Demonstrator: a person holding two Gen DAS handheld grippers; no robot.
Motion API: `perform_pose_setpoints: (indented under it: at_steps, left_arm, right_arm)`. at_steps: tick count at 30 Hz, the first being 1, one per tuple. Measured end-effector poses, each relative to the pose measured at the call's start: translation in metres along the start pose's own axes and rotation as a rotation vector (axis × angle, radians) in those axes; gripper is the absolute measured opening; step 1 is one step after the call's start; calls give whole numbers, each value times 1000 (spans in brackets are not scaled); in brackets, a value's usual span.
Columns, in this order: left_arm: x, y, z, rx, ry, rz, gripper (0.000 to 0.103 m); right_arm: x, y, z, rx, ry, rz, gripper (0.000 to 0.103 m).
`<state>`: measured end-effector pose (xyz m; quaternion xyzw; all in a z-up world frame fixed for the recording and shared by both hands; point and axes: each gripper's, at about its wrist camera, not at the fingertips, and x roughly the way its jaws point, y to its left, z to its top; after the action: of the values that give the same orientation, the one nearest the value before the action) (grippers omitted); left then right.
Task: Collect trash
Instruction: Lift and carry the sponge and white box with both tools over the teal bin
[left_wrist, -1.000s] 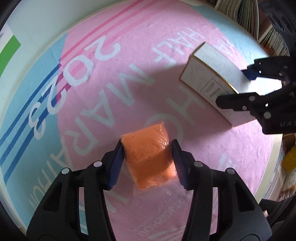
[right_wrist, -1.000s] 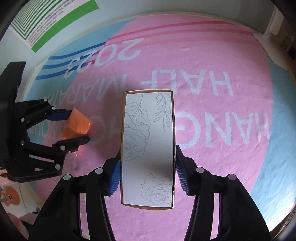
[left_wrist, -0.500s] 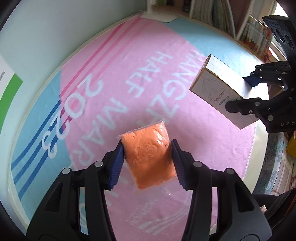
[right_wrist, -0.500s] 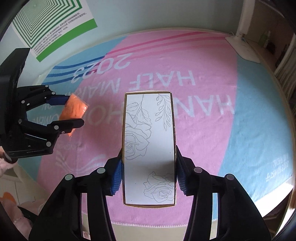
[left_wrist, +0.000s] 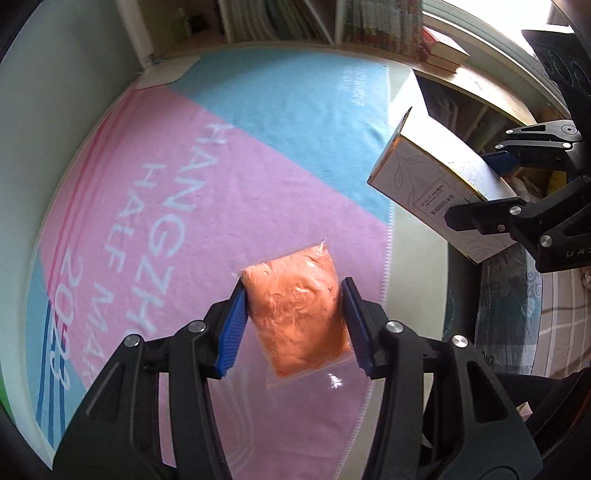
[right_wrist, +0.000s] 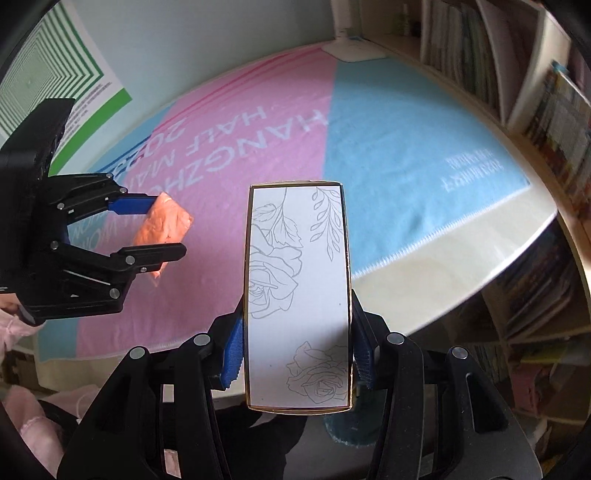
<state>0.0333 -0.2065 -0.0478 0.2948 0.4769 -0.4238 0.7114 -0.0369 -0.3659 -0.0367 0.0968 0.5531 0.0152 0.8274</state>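
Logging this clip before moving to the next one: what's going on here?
A person is clearing trash with two handheld tongs. The left tongs are shut on a clear bag of orange stuff; the right tongs are shut on a white box with rose line drawings. Both items are lifted off the pink and blue towel, held near its edge. No bin is in view.

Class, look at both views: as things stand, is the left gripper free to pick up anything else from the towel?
Probably not. The left gripper is shut on the orange bag, held above the towel, so its jaws are occupied until the bag is released.
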Motion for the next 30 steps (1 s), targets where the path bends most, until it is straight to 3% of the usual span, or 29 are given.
perform_pose_setpoints:
  at_steps: [6, 14, 23, 30]
  left_arm:
    - [11, -71, 18, 159, 11, -77, 47]
    - [29, -149, 26, 348, 45, -165, 47]
    - [52, -224, 12, 535, 122, -258, 47]
    - [62, -269, -2, 656, 170, -317, 47]
  right_arm:
    - [-29, -44, -64, 161, -10, -62, 50]
    - [-48, -72, -139, 343, -6, -108, 50]
    - [-50, -83, -220, 532, 36, -122, 50]
    - [-55, -84, -261, 642, 38, -110, 50]
